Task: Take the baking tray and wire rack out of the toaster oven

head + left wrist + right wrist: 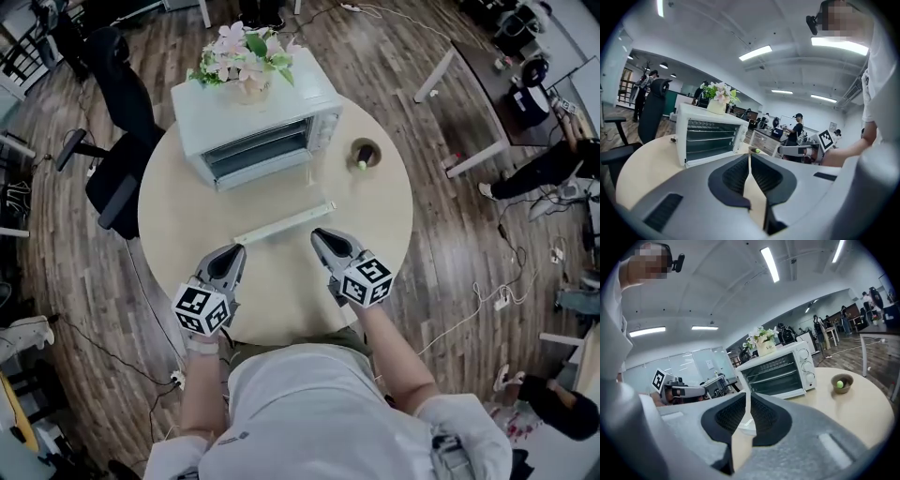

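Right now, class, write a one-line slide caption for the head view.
Left tool and right tool, both shut and empty, face a toaster oven topped with flowers on a table, bowl beside it.

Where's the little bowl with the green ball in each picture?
Head view: the bowl is right of centre, up high, just right of the oven.
Left gripper view: the bowl is tiny, mid-picture, just right of the oven.
Right gripper view: the bowl is at the right side, right of the oven.
Shared landmark: the oven; the bowl is to its right in all three.
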